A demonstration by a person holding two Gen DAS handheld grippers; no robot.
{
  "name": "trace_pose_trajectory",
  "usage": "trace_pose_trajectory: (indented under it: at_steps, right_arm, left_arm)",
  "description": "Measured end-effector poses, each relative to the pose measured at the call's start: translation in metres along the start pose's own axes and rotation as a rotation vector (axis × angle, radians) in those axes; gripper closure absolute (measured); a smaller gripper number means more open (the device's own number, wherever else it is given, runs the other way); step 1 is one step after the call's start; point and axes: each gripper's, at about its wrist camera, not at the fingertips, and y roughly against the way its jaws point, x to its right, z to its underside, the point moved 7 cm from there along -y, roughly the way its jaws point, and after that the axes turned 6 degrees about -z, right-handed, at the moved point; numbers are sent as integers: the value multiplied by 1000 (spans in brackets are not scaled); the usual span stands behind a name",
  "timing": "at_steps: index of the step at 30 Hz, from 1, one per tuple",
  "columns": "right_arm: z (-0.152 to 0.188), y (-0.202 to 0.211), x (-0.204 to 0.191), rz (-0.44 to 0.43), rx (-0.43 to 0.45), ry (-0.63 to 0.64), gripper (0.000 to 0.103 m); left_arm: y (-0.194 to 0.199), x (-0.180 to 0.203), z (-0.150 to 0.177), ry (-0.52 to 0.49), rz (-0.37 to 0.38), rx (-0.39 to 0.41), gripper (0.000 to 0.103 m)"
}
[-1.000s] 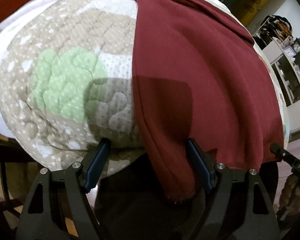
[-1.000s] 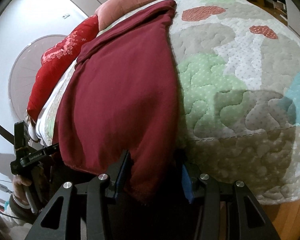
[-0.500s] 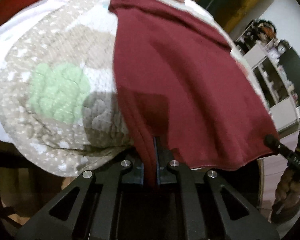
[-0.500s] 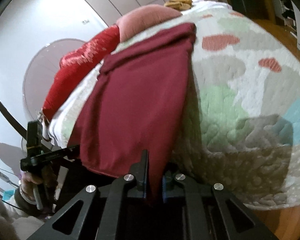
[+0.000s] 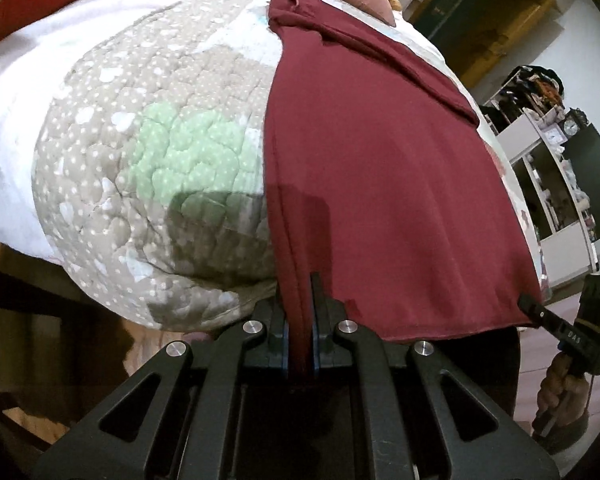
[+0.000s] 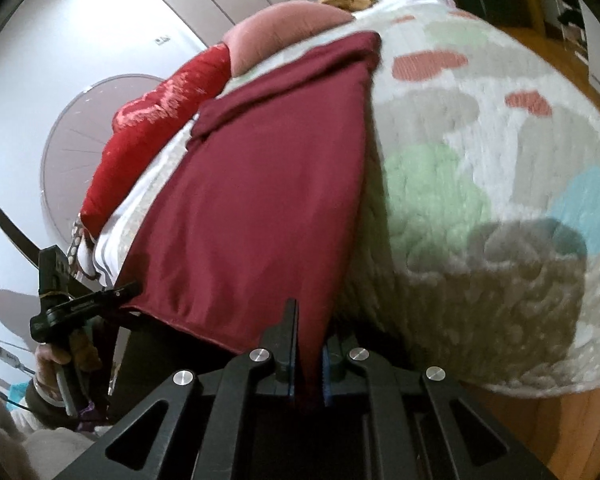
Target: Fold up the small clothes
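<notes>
A bed covered by a quilted patchwork bedspread [image 5: 148, 168] of beige, mint-green and white dotted patches fills both views, its near edge curving down at six o'clock. Closest in the left wrist view, the left gripper [image 5: 300, 320] is pinched tight on the near left corner of a dark maroon knit garment [image 5: 380, 168], the cloth rising straight out between the blue pads. In the right wrist view the right gripper [image 6: 306, 354] is likewise clamped on the opposite near corner of the same garment [image 6: 260, 200]. Each gripper shows in the other's view: the right one [image 5: 540, 312] at four o'clock, the left one [image 6: 112, 296] at eight o'clock, so the hem hangs stretched between them just off the bed's edge. From both grippers the garment runs away toward twelve o'clock, long axis pointing at the head of the bed; neither hand seems nearer. Its surface lies smooth and flat, with a folded band crossing the far end. Beyond it sit a dusty-pink rounded pillow [image 6: 284, 28] and a bright red patterned cushion [image 6: 156, 120]. The next move likely carries the hem toward that far end.
</notes>
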Motion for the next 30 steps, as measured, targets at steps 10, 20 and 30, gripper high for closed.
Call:
trace_pose_trajectory:
  at_steps: [10,20,30]
  right_arm:
    - [-59,24,-29,-121,74,69,95]
    - [-172,9,-38,-47,171,149,95]
    - [-229,-27,-27,23,182,139,95]
  left_arm:
    - [41,30,-68,-51,71,128,97]
    - [23,42,-163,-85,-4,231,97]
    - [-6,47,-206,-114,-92,250,97]
